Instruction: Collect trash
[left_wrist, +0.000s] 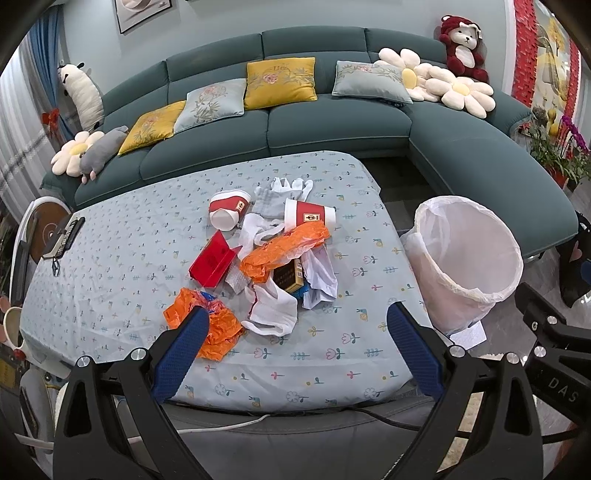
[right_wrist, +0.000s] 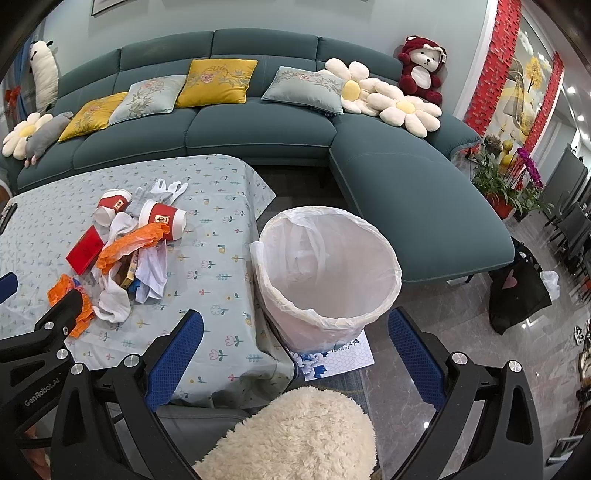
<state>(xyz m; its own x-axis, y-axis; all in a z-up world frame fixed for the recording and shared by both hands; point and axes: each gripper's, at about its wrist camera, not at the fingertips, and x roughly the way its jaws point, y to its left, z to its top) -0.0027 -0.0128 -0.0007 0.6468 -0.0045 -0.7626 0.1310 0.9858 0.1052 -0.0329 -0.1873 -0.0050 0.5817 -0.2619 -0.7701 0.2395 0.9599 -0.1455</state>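
Left wrist view: the left gripper (left_wrist: 295, 328) is held above the near edge of the table (left_wrist: 110, 258), its two blue-padded fingers (left_wrist: 181, 354) spread wide with nothing between them. The trash lies in a loose heap at the table's centre: two red-and-white paper cups (left_wrist: 309, 218) on their sides at the far end, white gloves (left_wrist: 284, 188) behind them, a red box (left_wrist: 212, 264) to the left, a crumpled orange wrapper (left_wrist: 284, 247) across the middle, a dark carton (left_wrist: 288, 278) partly under it, and white tissue (left_wrist: 273, 310) toward the near side. A second orange wrapper (left_wrist: 218, 328) sits nearest, partly hidden behind the left finger; contact cannot be determined. The trash bin (left_wrist: 465, 266), lined with a white bag, stands on the floor just beside the table's right edge. A teal sofa (left_wrist: 332, 125) runs behind. Right wrist view: the right gripper (right_wrist: 295, 332) hangs over the gap between table corner and bin, fingers (right_wrist: 417, 358) spread wide and holding nothing. The bin (right_wrist: 328, 273) is directly ahead, standing on a patterned mat (right_wrist: 343, 356); only the liner shows inside. The heap, including the cups (right_wrist: 162, 219) and red box (right_wrist: 85, 251), lies to the left on the table (right_wrist: 214, 258). A fluffy cream cushion (right_wrist: 295, 435) fills the lower foreground.
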